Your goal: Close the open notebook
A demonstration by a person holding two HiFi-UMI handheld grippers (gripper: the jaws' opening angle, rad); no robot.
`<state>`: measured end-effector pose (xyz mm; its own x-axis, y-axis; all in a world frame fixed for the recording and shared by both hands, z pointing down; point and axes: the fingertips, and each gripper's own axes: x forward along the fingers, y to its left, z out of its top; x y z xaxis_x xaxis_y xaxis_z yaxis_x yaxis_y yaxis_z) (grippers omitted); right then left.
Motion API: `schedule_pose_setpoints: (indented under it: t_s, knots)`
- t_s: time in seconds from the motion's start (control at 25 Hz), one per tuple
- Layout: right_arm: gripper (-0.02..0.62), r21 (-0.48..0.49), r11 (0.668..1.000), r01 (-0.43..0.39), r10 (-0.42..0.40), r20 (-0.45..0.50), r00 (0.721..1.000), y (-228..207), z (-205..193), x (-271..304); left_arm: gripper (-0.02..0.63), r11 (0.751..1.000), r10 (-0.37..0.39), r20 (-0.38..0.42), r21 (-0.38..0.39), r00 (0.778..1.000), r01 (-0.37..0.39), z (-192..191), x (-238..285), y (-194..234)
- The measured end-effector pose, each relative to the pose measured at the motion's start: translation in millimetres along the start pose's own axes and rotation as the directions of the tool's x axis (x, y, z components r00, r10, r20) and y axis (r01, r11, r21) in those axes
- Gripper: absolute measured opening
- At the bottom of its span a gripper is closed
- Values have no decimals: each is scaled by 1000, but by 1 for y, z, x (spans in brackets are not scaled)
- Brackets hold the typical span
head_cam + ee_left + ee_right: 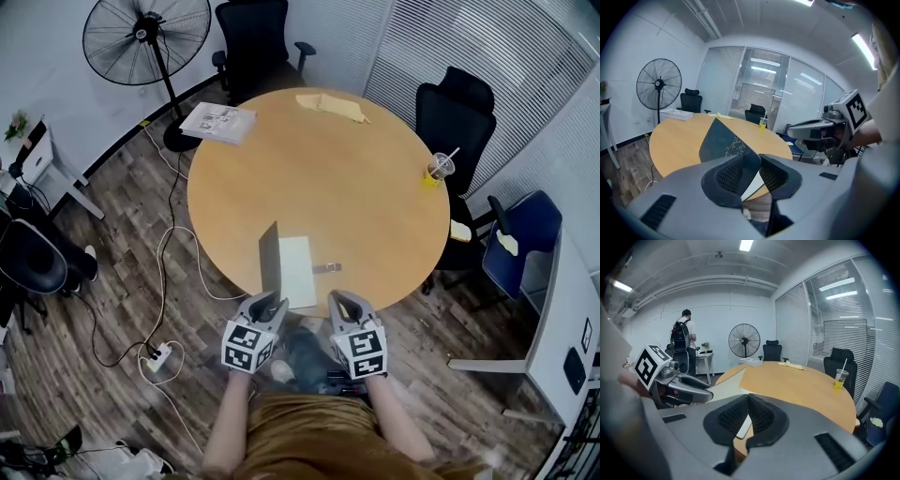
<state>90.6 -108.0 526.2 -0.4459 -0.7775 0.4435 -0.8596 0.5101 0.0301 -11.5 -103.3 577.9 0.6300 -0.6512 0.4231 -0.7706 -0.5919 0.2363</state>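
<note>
Round wooden table [375, 187] on plank floor [112, 281], black office chairs [253, 42], pedestal fan [147, 36], slatted blinds [487, 56], white walls [717, 310]

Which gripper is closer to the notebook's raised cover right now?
Left. The left gripper has the raised cover between its open jaws at the near edge. The right gripper sits off to the right, past the flat page, clear of the cover.

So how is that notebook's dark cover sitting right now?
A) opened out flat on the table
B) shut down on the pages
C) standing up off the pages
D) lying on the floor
C: in the head view the cover stands up along the left edge of the white page, and the left gripper view shows it raised between the jaws of the left gripper.
</note>
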Motion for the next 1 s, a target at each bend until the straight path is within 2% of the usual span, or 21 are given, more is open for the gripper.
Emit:
schedule_pose_setpoints:
  t_s: [0.24, 0.68, 1.0]
  knots:
    - [11, 7, 1000, 11, -11, -16, 1000, -8, -4, 3, 133, 999, -41, -18, 7, 999, 41, -2, 12, -8]
    - [11, 15, 1000, 26, -26, -30, 999, -17, -9, 3, 153, 991, -103, -90, 80, 991, 110, -15, 34, -27]
    - [11, 31, 998, 55, -54, -48, 997, -31, -18, 2, 152, 982, -117, -122, 135, 986, 133, -23, 46, -35]
